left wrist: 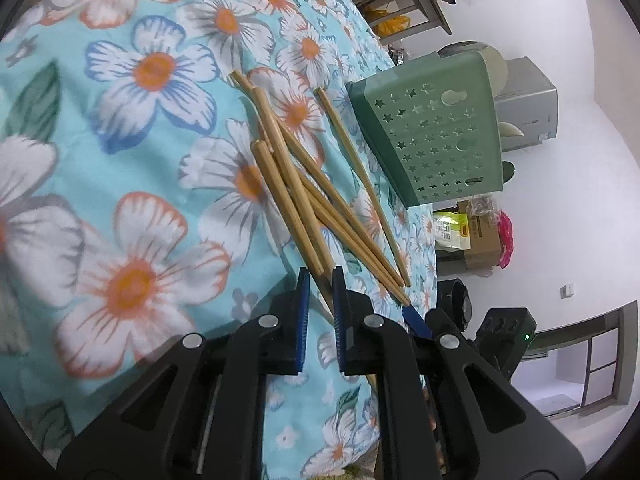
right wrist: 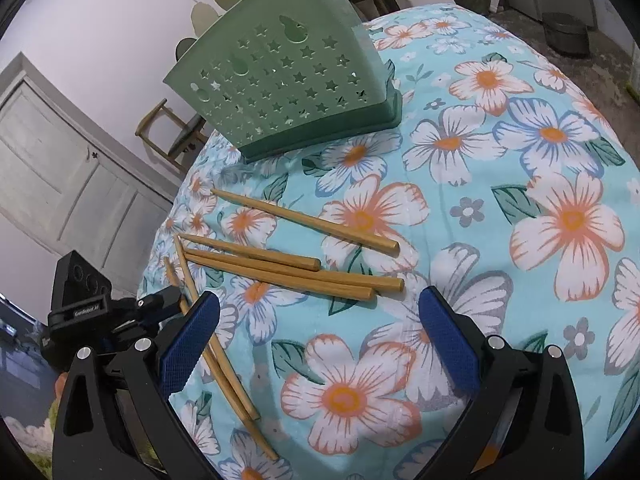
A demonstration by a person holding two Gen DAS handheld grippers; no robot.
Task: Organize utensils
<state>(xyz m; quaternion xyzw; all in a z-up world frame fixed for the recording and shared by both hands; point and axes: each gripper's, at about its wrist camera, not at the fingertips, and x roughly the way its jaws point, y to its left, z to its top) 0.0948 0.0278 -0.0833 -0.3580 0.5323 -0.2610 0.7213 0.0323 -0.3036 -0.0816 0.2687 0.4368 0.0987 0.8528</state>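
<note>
- The left gripper [left wrist: 321, 276] is clamping down on the near ends of the chopsticks [left wrist: 304, 184], its pads almost together; whether one stick or two sit between them is hard to tell (the tips are hiding under the blue pads).
- The chopsticks are lying loosely crossed on the flowered cloth [left wrist: 132, 128] of the counter, with the green star-holed holder [left wrist: 436, 136] standing just beyond them at about 2 o'clock in the left wrist view.
- Risk: because the sticks are overlapping, lifting one could be dragging its neighbours along or flicking them toward the counter edge.
- Risk: the grip is sitting near a stick's end, so the long free part may be swinging or slipping out when raised.
- Risk: the soft cloth may be bunching under the pads and getting pinched too.
- The right gripper [right wrist: 320, 320] is hanging wide apart and holding nothing, angled down at the cloth, with three parallel chopsticks at 12 o'clock just ahead of it.
- The left gripper is showing at about 8 o'clock in the right wrist view, also angled downward, close beside the right one, so a collision is possible.
</note>
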